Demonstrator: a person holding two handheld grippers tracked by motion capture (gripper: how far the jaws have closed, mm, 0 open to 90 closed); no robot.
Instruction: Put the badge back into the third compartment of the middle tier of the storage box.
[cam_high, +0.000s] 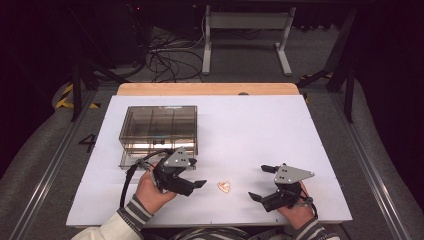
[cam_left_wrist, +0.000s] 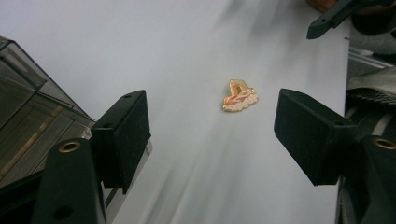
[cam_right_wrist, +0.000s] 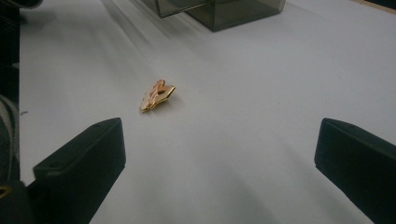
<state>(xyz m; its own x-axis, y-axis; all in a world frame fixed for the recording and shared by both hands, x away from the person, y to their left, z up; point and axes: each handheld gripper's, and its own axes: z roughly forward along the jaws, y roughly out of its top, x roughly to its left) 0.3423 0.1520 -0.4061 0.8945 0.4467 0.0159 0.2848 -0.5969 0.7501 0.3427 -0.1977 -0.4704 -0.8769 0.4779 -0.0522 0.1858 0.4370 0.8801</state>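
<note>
A white-covered table (cam_high: 300, 130) is seen from above, with a person's two forearms entering from the bottom edge, each hand holding a two-jaw gripper. At the left sits a smoky transparent organizer box (cam_high: 159, 131) with inner dividers; its front drawer or tray looks pulled out toward the person, though the dark plastic makes this hard to confirm. Just in front of the box, the left gripper (cam_high: 199, 184) hovers low with its jaws wide apart and nothing between the pads, pointing rightward at a small gold-coloured pin (cam_high: 224, 187) (a little ornament with pink enamel) that lies flat on the bare table. In the left gripper view the pin (cam_left_wrist: 239, 96) lies ahead of the open jaws, roughly centred between them but not yet reached. Farther right, the right gripper (cam_high: 259, 183) rests near the table's front edge, jaws also spread wide and empty, aimed back at the pin (cam_right_wrist: 157, 95), which lies between the two grippers. The work appears barely begun: the pin is ungrasped, so picking it up and presumably stowing it in the box remain.
</note>
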